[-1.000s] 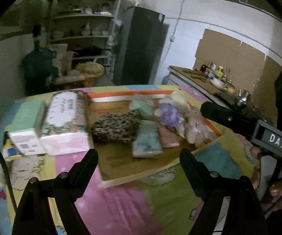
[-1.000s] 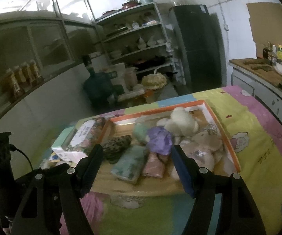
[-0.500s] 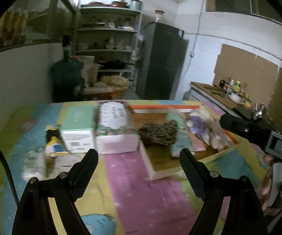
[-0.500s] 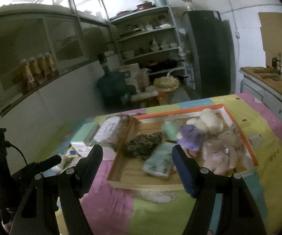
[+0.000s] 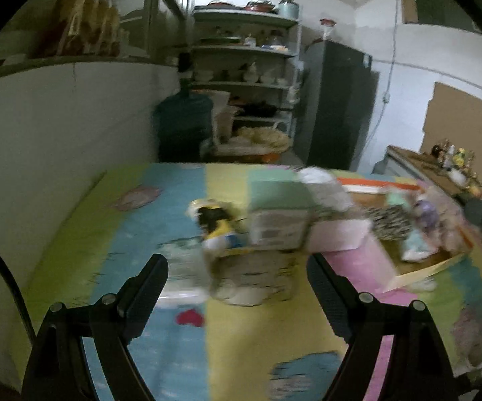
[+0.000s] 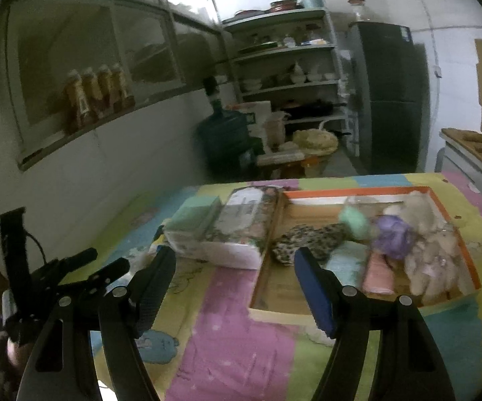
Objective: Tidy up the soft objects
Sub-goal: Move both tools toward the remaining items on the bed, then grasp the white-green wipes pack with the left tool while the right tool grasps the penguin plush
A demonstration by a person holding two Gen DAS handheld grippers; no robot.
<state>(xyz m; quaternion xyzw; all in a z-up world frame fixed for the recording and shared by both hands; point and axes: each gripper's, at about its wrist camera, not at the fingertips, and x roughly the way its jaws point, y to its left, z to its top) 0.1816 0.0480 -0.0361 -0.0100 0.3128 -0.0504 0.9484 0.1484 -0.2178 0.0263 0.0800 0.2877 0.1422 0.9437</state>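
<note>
Soft toys (image 6: 418, 234) heaped in the tray (image 6: 358, 193) at two o'clock look light and squashy; pinch a plump middle. Both grippers (image 5: 237, 277) (image 6: 234, 277) gape, empty.

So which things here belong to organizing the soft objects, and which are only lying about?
Belong to the job:
- cardboard tray
- leopard pouch
- purple plush
- beige plush toys
- folded cloths
- tissue packs

Only lying about:
- water jug
- fridge
- shelves with dishes
- bottles on the ledge
</note>
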